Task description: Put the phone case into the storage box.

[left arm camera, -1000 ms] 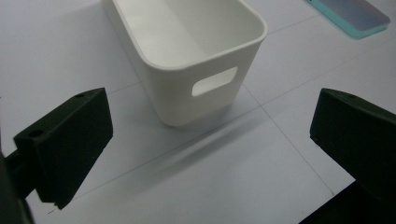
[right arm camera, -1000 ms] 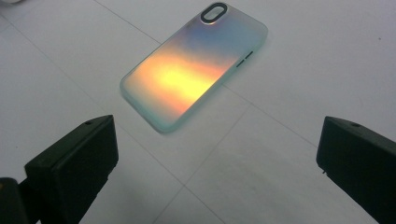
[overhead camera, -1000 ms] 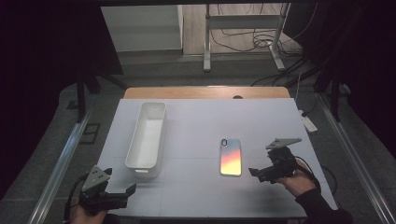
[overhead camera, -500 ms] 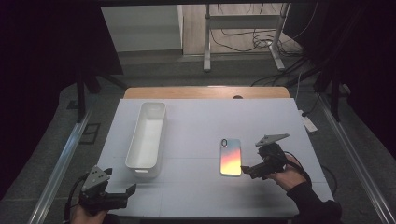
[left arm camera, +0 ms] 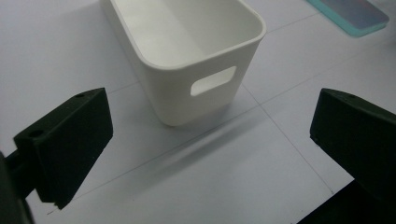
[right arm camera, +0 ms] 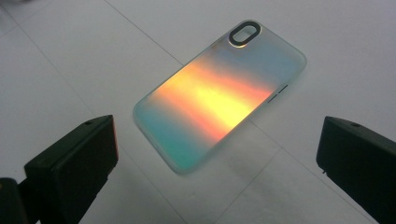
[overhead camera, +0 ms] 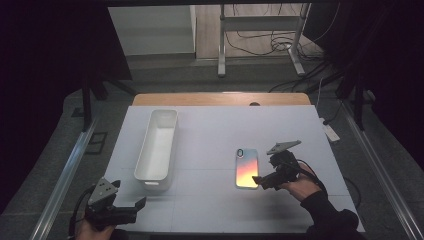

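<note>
Phone case (overhead camera: pixel 246 167) lies flat on the table (overhead camera: pixel 210 135), right of the white bin (overhead camera: pixel 157 145), so your right gripper (overhead camera: pixel 259 181) comes low at its near end, jaws spread, while your left gripper (overhead camera: pixel 131 207) waits wide apart.

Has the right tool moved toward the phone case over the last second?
Yes. In the high view the right tool has closed in leftward on the phone case, which lies where it was; its tip now sits at the case's lower right corner.

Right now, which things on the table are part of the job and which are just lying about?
In the job:
phone case
right gripper, open beside it

Lying about:
white bin
left gripper, open at the near edge
</note>
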`<control>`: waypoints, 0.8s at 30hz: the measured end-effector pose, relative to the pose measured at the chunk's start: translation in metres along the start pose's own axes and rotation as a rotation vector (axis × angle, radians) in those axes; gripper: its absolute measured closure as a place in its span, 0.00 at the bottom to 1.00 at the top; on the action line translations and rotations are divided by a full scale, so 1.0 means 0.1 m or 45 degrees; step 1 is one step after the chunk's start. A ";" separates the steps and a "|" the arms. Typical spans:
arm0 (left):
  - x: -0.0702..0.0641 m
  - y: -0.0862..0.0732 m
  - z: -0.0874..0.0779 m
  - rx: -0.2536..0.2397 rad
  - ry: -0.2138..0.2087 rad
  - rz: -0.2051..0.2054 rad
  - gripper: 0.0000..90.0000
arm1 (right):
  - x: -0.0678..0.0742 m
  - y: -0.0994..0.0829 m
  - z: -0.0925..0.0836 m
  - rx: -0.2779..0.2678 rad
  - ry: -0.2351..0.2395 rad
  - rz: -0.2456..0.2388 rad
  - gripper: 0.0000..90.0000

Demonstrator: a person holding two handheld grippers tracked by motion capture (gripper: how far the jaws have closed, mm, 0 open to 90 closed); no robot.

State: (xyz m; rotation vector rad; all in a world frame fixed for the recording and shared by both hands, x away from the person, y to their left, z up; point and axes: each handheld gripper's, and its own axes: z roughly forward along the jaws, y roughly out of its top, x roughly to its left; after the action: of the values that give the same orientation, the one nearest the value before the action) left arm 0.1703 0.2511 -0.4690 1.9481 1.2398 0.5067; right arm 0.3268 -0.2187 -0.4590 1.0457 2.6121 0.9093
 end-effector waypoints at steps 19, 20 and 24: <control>0.00 0.00 0.00 0.001 -0.001 -0.003 0.00 | 0.06 0.19 0.20 0.031 0.037 -0.037 0.00; 0.00 0.00 0.00 0.000 -0.001 -0.003 0.00 | 0.06 0.20 0.21 0.035 0.038 -0.038 0.00; 0.01 0.00 0.00 0.000 -0.001 -0.006 0.00 | 0.08 0.24 0.26 0.041 0.039 -0.050 0.00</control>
State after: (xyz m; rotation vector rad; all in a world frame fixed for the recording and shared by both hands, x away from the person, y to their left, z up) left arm 0.1705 0.2516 -0.4691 1.9450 1.2434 0.5033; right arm 0.3443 -0.1869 -0.4646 0.9919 2.6710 0.8838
